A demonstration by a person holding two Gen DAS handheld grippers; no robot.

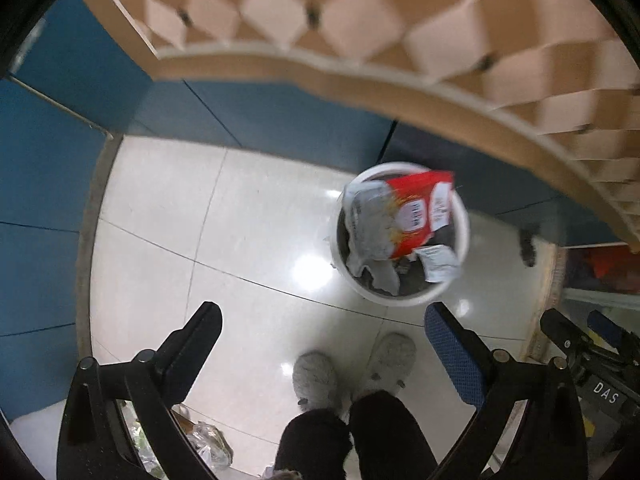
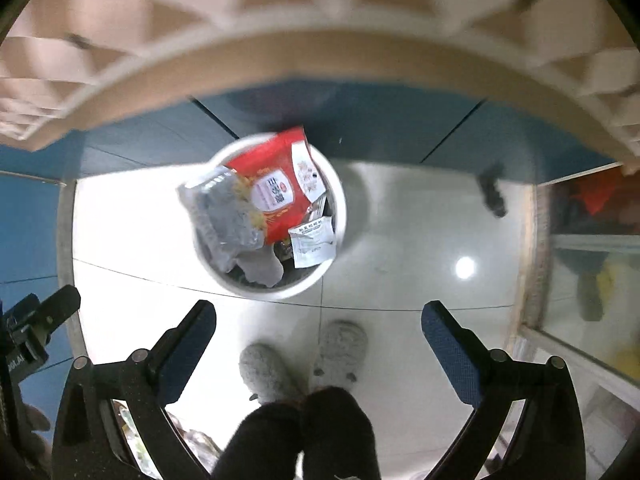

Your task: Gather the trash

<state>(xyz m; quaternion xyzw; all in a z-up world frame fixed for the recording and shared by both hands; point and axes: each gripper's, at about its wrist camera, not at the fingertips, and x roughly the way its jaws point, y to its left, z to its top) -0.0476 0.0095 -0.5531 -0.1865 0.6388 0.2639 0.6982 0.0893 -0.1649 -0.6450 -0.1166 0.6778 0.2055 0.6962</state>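
Observation:
A white round trash bin (image 1: 460, 216) stands on the tiled floor below me; it also shows in the right wrist view (image 2: 338, 200). In it lie a red snack bag (image 1: 420, 212) (image 2: 276, 192), a crumpled grey wrapper (image 1: 368, 220) (image 2: 228, 216) and a small white sachet (image 1: 438, 262) (image 2: 312, 242). My left gripper (image 1: 324, 320) is open and empty, high above the floor, with the bin past its right finger. My right gripper (image 2: 320, 320) is open and empty, just short of the bin.
A table edge with a tan-and-pink diamond pattern (image 1: 360, 16) arcs over the top. Blue wall panels (image 1: 48, 152) stand behind the bin. The person's grey slippers (image 1: 316, 376) and dark trousers are under me. Clear wrappers (image 1: 208, 444) lie bottom left.

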